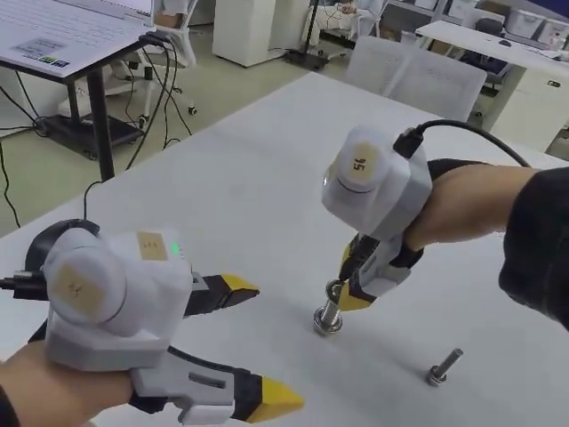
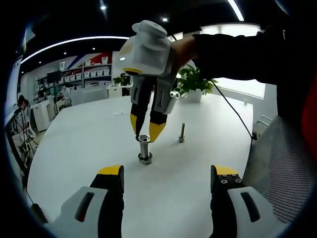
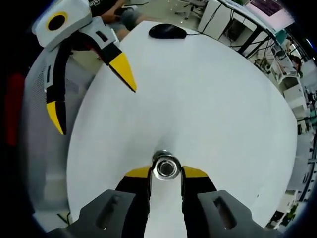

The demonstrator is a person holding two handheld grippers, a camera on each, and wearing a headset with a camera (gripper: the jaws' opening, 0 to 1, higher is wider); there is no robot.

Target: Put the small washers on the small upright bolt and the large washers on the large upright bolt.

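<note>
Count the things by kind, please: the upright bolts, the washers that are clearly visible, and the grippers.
Upright bolts: 2, the large bolt and the small bolt.
Washers: 1, a washer held by the right gripper at the large bolt's top; whether more lie at its base cannot be told.
Grippers: 2, counting the open left gripper.
Total: 5.

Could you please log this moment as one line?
right gripper holds washer atop large bolt | left gripper open | small bolt apart
</note>
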